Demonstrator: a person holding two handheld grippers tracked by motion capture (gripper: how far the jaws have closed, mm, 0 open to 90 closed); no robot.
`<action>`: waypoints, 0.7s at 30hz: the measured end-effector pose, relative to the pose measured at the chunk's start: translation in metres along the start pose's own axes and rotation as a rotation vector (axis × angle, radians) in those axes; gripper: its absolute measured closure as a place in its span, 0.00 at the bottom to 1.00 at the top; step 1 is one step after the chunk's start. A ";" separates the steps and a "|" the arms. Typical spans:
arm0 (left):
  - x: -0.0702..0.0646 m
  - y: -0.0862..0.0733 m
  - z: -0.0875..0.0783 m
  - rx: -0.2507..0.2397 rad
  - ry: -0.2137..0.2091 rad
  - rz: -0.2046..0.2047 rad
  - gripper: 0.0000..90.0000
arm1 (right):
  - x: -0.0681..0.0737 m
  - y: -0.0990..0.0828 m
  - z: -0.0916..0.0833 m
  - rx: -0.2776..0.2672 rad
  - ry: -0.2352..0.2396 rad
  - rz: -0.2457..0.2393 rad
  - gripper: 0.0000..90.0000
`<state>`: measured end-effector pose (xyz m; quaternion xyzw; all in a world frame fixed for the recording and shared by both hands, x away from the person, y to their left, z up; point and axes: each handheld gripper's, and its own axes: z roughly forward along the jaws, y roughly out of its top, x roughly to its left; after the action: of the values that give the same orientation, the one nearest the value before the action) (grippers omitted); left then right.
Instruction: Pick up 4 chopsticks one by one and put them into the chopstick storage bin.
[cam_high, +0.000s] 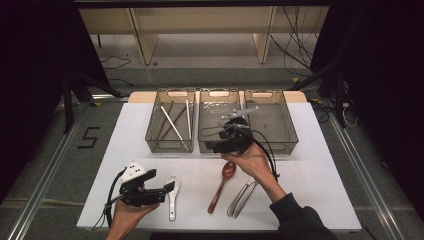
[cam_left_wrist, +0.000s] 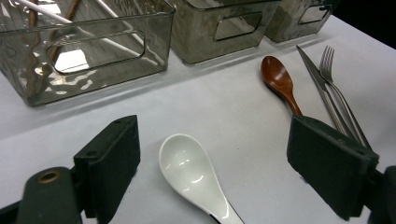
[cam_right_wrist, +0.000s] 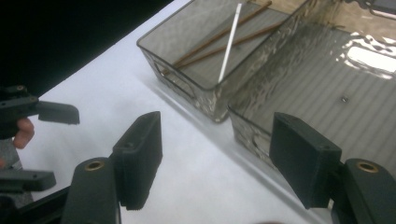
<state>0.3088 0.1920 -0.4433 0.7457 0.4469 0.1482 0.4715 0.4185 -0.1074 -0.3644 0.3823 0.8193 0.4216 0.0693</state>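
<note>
The white ceramic spoon (cam_high: 172, 196) lies on the white table (cam_high: 310, 180) near its front edge, left of centre. In the high view its long axis runs almost straight from front to back, bowl toward the bins and handle toward the person. In the left gripper view (cam_left_wrist: 194, 170) we see its hollow side facing up, glossy and empty, with the handle running out at the bottom of the picture.

Our left gripper (cam_high: 162, 190) sits low at the spoon's left side, its jaws apart and pointing toward the bowl. Along those jaws the spoon lies between the two black pads (cam_left_wrist: 109, 161), neither of which touches it.

To the right of the white spoon lies a brown wooden spoon (cam_high: 221, 186), bowl away from the person and handle slanting to the front left. Just beyond it, a metal knife (cam_high: 239, 200) and a fork (cam_high: 246, 196) lie side by side; the left gripper view tells the fork's tines (cam_left_wrist: 327, 58) from the knife blade (cam_left_wrist: 310, 70), which the high view blurs together.

Our right gripper (cam_high: 220, 146) hangs over the near wall of the middle bin (cam_high: 210, 142), its jaws wide apart with nothing between them. Its own view looks into that bin's ribbed, bare floor (cam_right_wrist: 327, 93) and across to the left bin (cam_high: 169, 142), where brown chopsticks (cam_right_wrist: 219, 39) and a white one (cam_right_wrist: 229, 44) lie slanted. It also catches the left gripper (cam_right_wrist: 42, 140) at its left edge. A third bin (cam_high: 280, 142) stands on the right of the row.
</note>
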 end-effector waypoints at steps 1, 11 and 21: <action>-0.001 0.000 0.000 0.002 -0.002 0.001 0.19 | -0.001 -0.004 -0.002 -0.005 0.002 0.004 0.39; -0.002 0.000 0.001 0.005 -0.002 0.003 0.19 | -0.009 -0.039 -0.020 -0.003 0.002 0.033 0.39; -0.006 0.000 0.002 0.014 -0.015 0.006 0.19 | -0.018 -0.067 -0.034 -0.013 -0.015 0.057 0.39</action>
<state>0.3063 0.1863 -0.4434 0.7514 0.4421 0.1407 0.4692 0.3786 -0.1652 -0.3966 0.4082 0.8048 0.4258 0.0660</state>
